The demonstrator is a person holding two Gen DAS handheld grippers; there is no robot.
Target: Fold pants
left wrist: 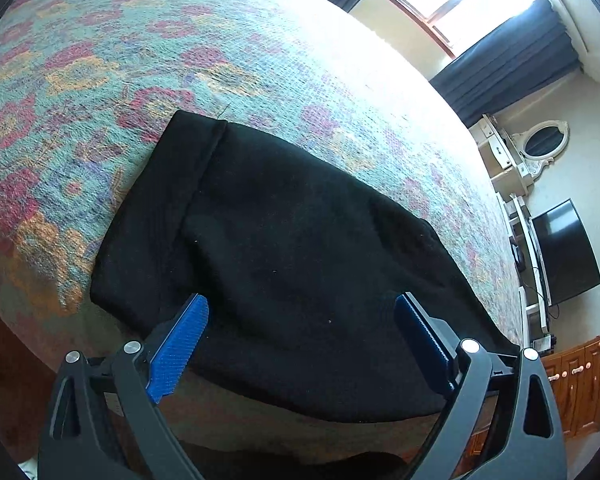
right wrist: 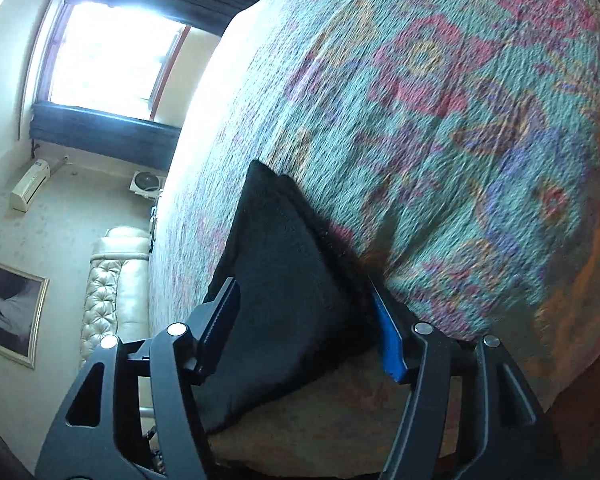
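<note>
The left hand-held gripper (left wrist: pixel 302 320) is hovering with its blue-padded fingers (left wrist: pixel 180 350) spread wide, gripping nothing, just over the near edge of the folded black fleece pants (left wrist: pixel 284 248). The right hand-held gripper (right wrist: pixel 306 324) is also standing spread, its fingers (right wrist: pixel 388 344) straddling a raised fold of the same black pants (right wrist: pixel 284 280); whether the pads are touching the cloth cannot be told, and the picture is blurring on that side. The pants are lying as a compact dark bundle near the close edge of the bed, on a teal woven bedspread with pink and orange flowers (left wrist: pixel 180 48), with a hemmed band showing along their far left side in the left wrist view. Beyond the bed a bright window with dark blue curtains (left wrist: pixel 512 64) is glaring, and to the right a black flat television (left wrist: pixel 566 252) is standing beside a white oval mirror (left wrist: pixel 544 142) and a brown wooden cabinet (left wrist: pixel 580 384). In the right wrist view a cream tufted headboard (right wrist: pixel 112 292), a framed picture (right wrist: pixel 8 308) and a wall air conditioner (right wrist: pixel 30 184) are showing on the left.
</note>
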